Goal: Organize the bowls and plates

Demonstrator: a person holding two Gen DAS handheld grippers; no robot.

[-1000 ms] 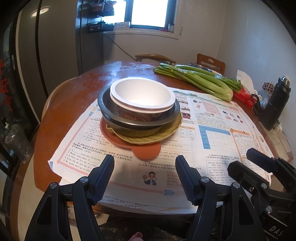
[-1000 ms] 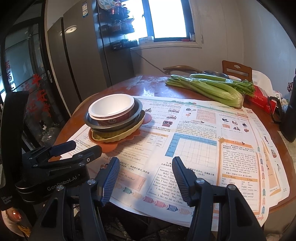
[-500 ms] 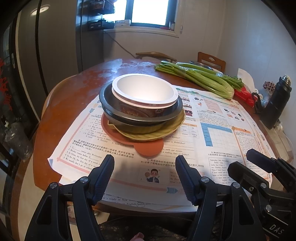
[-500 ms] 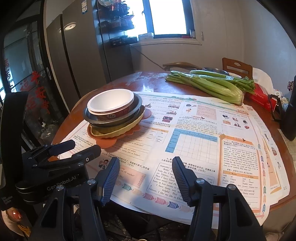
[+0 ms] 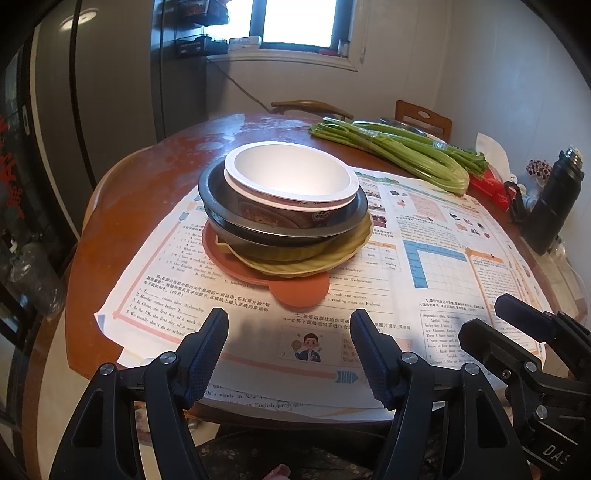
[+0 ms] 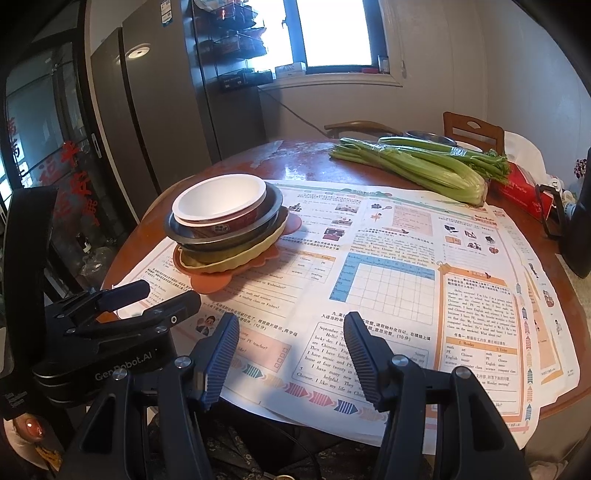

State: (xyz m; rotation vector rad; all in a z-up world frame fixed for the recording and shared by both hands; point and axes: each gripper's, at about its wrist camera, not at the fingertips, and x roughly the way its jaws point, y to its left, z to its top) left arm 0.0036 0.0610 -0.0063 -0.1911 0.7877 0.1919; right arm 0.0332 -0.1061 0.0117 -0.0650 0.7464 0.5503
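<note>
Looks basically done imo: white bowl (image 5: 291,175) nests in the grey bowl (image 5: 236,218), on the yellow plate (image 5: 332,254) and orange plate (image 5: 299,291), at 12 o'clock from left gripper (image 5: 288,334). Left and right gripper (image 6: 290,336) both gape wide, holding nothing. Nothing loose left afaict.

Daylight from the blown-out window (image 5: 295,22) glares on the table (image 5: 166,166); frame edges bend and darken; focus stays sharp.
</note>
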